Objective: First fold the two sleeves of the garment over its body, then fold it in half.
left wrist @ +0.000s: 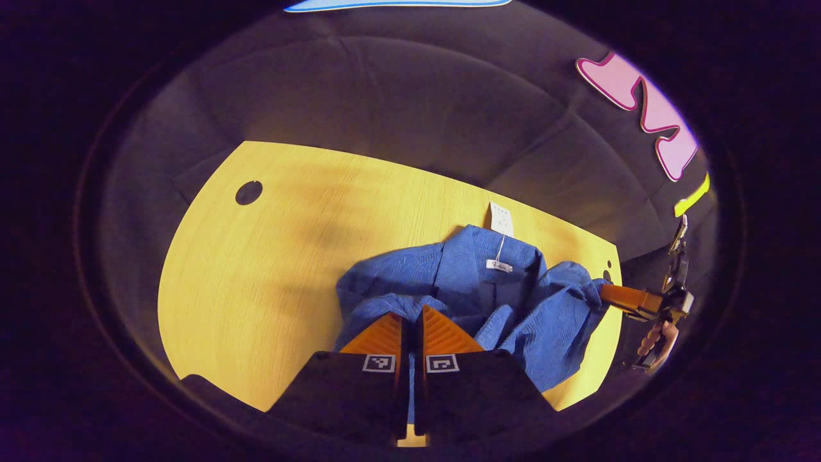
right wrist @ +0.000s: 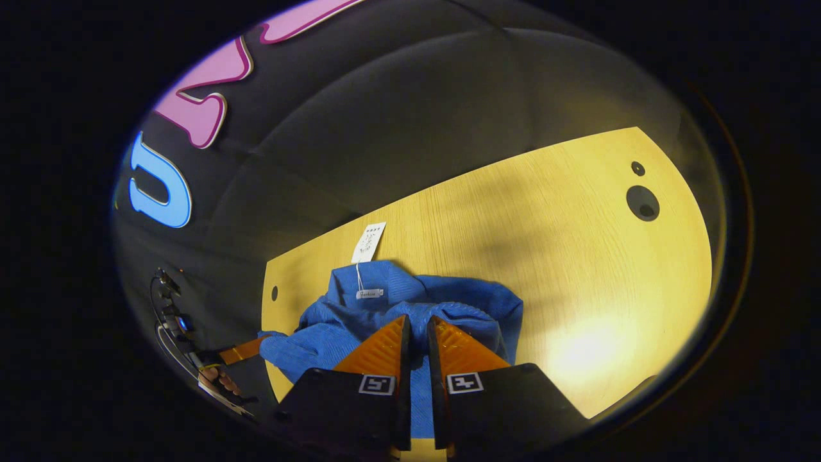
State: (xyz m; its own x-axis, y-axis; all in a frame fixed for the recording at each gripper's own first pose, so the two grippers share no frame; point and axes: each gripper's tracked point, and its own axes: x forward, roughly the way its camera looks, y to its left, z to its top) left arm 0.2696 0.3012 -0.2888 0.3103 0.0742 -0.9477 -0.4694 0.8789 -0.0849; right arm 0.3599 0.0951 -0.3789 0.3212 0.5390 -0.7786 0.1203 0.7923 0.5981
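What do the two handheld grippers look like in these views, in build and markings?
Each gripper, left and right, has two wedge-shaped, ribbed fingers tapering to a point, mounted on dark blocky bases. Each base carries a small white-bordered square black-and-white marker. In the left gripper view, the other gripper appears farther off, a hand around its handle. No sleeve is discernible.

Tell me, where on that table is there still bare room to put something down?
The yellow wooden table is bare between the crumpled blue knit garment and the big round hole in the left gripper view. In the right gripper view, bare wood stretches from the garment to the two holes. It is crowded at the garment, where both grippers pinch cloth.
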